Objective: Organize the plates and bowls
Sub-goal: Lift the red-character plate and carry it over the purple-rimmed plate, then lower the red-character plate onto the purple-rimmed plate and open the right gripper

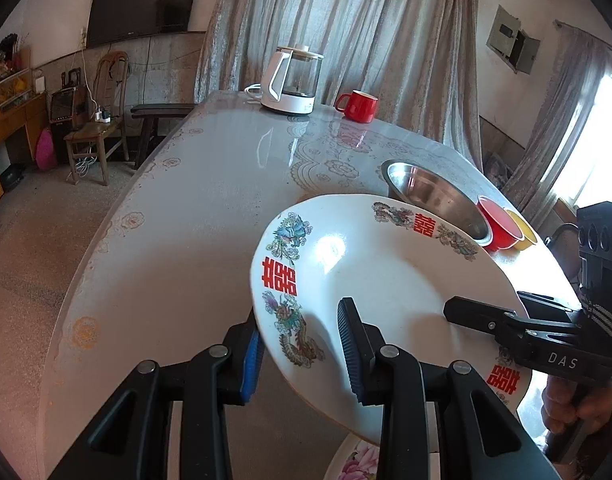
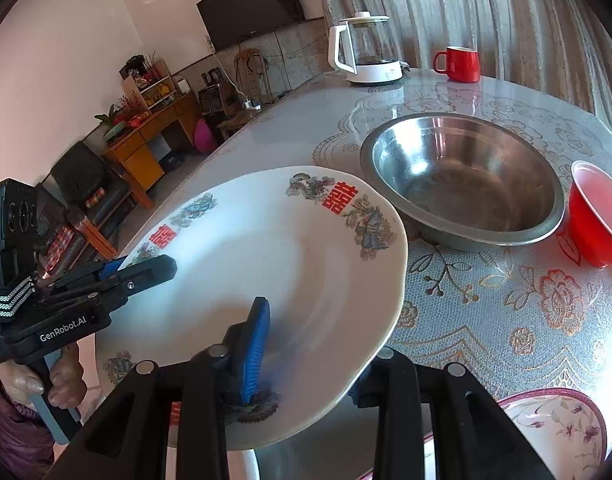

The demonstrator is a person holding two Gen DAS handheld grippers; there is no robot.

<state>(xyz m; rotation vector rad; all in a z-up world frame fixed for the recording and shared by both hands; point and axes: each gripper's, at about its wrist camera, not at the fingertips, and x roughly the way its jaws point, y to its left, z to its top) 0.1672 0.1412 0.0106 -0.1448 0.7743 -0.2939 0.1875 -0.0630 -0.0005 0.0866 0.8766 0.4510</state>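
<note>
two claws lift a white dragon-pattern plate (image 1: 386, 264) clear of the floral worktop (image 2: 506, 304), the left claw (image 1: 302, 356) and right claw (image 2: 318, 356) each clamped on opposite rims, beside a steel bowl (image 2: 466, 184).

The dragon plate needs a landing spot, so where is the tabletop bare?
Bare tabletop spreads left of the dragon plate, up to the kettle. Crowded on the right: steel basin, red bowl, floral plate.

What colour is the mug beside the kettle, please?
The ceramic mug is red with a white inside; the right wrist view shows it best.
</note>
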